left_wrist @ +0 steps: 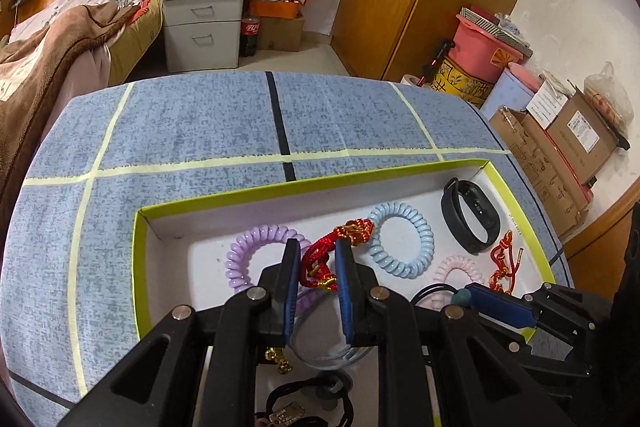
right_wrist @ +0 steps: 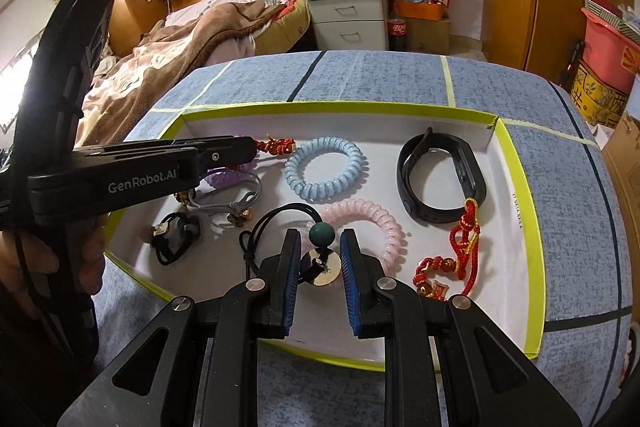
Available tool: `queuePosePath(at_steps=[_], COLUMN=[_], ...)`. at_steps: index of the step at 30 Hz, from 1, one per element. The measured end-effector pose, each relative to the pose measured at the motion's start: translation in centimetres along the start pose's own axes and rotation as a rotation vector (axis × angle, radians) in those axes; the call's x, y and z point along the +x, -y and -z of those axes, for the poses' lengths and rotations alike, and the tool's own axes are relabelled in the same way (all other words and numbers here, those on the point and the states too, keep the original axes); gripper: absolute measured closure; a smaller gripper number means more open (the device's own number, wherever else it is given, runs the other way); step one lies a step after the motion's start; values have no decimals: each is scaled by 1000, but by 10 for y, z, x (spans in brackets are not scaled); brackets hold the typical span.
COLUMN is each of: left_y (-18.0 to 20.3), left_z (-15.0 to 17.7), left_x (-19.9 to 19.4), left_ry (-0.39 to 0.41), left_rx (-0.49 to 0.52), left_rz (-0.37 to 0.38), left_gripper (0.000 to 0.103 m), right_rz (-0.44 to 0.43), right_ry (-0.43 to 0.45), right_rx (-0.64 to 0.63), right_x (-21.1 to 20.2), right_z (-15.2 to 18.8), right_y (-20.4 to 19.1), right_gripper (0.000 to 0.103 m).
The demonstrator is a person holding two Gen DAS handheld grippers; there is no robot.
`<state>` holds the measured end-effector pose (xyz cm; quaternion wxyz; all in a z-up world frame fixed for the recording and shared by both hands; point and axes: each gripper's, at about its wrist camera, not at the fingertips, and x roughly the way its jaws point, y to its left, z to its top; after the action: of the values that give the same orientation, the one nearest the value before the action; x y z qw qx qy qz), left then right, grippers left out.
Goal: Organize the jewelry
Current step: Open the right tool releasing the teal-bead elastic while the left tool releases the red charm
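Left fingers [left_wrist: 289,267] pinch a red knotted cord bracelet [left_wrist: 320,261] between the blue pads, cord bunched in the gap, its amber-bead end sticking out toward the blue coil hair tie [left_wrist: 404,241]. Left gripper [left_wrist: 318,259] sits over the near-left part of the white tray with the lime-green rim [left_wrist: 312,183], above a purple coil hair tie [left_wrist: 250,255]. Right gripper [right_wrist: 320,251] has pads partly closed around a black elastic hair tie with a dark green ball and a shiny metal disc [right_wrist: 322,247]; ball and disc sit in the gap, but whether the pads actually press on it can't be told. All jewelry is inside the tray on the blue-grey taped table [right_wrist: 400,75]: pink coil hair tie [right_wrist: 376,227] just right of the right gripper, black wristband [right_wrist: 440,179] far right, second red cord bracelet [right_wrist: 452,259] near the right wall, grey elastic tie [right_wrist: 228,203] and black hair tie with metal tag [right_wrist: 176,235] at left. A hand [right_wrist: 48,259] grips the left gripper's handle.
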<state>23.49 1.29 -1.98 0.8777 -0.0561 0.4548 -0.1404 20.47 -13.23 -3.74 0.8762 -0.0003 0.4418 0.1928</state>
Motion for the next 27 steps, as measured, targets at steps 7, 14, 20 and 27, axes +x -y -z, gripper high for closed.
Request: queuePosePath(at_steps=[7,14,20,27], left_y=[2,6,8,12], left_z=[0,1,4,10], left_x=[2,-5,-13,-35], left_ry=[-9,8,18,54], left_rx=[-2,13,14,-2], left_rz=[-5,-11,-11,-33], left_gripper=[75,65,60,53], right_rz=[1,6,25,49], right_ry=[5,23,32,62], right_rx=[6,4,2,-8], right_x=[-1,-6,-10,-25], right_z=[-1,-1,0,3], right_y=[-1,1,1,-2], right_gripper=[82,68,68,56])
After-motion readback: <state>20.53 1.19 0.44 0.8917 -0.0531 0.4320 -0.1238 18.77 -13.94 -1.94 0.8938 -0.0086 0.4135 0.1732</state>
